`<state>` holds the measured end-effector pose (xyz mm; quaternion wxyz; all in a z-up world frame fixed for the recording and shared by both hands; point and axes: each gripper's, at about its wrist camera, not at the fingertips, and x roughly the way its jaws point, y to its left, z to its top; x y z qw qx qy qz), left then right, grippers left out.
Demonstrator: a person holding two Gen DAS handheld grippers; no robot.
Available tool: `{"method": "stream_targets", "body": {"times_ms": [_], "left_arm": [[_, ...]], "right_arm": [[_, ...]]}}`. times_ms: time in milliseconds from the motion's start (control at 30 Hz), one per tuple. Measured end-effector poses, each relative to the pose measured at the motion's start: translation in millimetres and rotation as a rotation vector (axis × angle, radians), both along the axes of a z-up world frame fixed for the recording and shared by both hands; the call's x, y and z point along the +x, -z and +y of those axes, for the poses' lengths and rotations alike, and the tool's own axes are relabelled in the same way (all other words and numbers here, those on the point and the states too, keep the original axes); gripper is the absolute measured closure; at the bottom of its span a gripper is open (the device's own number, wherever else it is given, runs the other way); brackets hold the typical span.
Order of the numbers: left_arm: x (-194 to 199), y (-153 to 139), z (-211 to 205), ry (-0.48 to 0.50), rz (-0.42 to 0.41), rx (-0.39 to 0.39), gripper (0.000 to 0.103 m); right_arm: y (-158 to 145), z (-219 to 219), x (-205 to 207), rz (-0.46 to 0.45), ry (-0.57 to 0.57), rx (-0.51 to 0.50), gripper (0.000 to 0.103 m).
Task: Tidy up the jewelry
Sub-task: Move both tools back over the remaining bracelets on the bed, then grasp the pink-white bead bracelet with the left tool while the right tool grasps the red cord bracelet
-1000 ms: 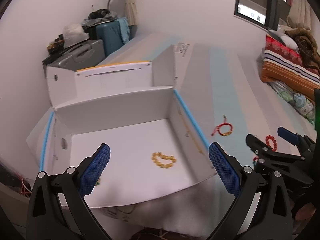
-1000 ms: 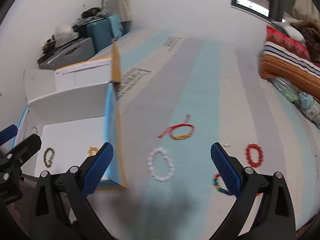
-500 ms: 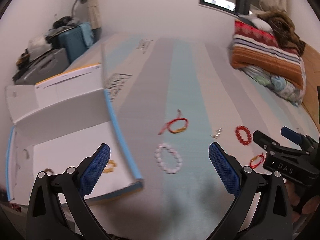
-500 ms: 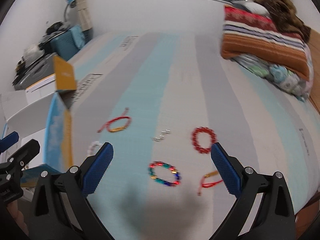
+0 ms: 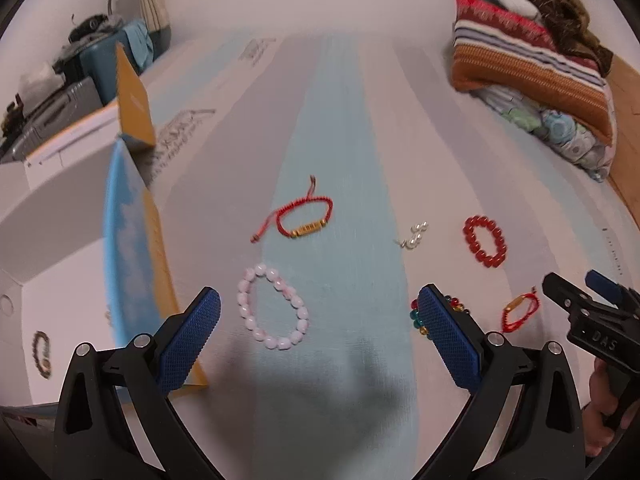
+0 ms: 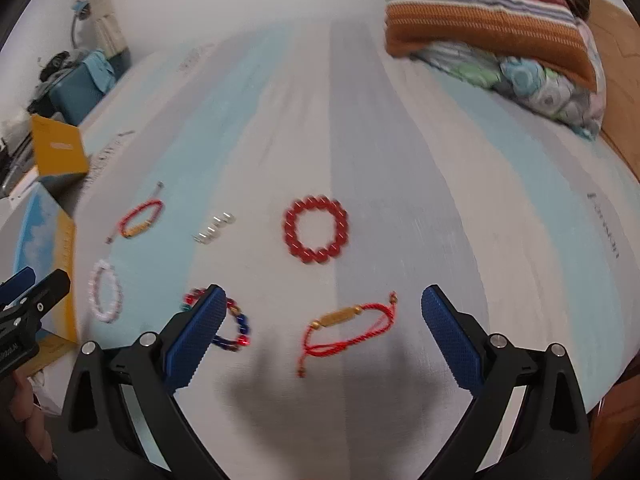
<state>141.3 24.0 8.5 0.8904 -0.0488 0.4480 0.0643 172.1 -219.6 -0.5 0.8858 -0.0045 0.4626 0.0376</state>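
Note:
Several bracelets lie on the striped bed sheet. A pink bead bracelet (image 5: 274, 312) lies between the fingers of my open left gripper (image 5: 320, 340). Beyond it rest a red cord bracelet (image 5: 306, 218), small pearl pieces (image 5: 416, 237) and a red bead bracelet (image 5: 485, 241). My open right gripper (image 6: 320, 340) hovers over another red cord bracelet (image 6: 346, 328); the red bead bracelet (image 6: 316, 229) is just ahead. A multicoloured bead bracelet (image 6: 236, 330) is partly hidden by its left finger (image 6: 194, 340). The white box (image 5: 52, 280) at the left holds a dark bead bracelet (image 5: 42, 354).
The box's blue-and-yellow flap (image 5: 136, 248) stands up along the left gripper's left side. Folded striped blankets (image 5: 532, 56) are piled at the bed's far right. Suitcases (image 5: 76, 80) stand beyond the bed's far left corner. A hand (image 6: 28, 420) holds the left gripper's handle.
Both grippers have swung right, from over the box to over the sheet, and come closer to the bracelets. Both have stayed open with nothing between the fingers.

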Motion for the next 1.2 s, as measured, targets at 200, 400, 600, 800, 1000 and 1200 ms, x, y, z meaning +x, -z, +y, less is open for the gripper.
{"method": "stream_targets", "body": {"times_ms": [200,400,600,800,1000,1200], "left_arm": [[19.2,38.1,-1.3,-0.029,0.063,0.002,0.006],[33.0,69.1,5.7,-0.062,0.076,0.0,0.006],[43.3,91.8,11.4,-0.06,0.119,0.012,0.006],[41.3,93.7,10.8,-0.068,0.111,0.033,0.007],[37.7,87.2,13.7,-0.091,0.087,0.07,0.007],[40.5,94.5,15.3,-0.118,0.107,0.106,0.009]], "right_arm": [[28.3,-9.6,10.8,0.059,0.006,0.003,0.009],[52.4,-17.5,19.8,0.129,0.012,0.022,0.009],[65.7,-15.1,24.1,0.149,0.014,-0.001,0.009],[74.9,-9.1,27.2,0.171,0.008,-0.008,0.009],[81.2,-10.3,32.0,0.187,0.023,-0.012,0.009],[87.8,-13.6,34.7,0.211,0.03,-0.013,0.018]]}}
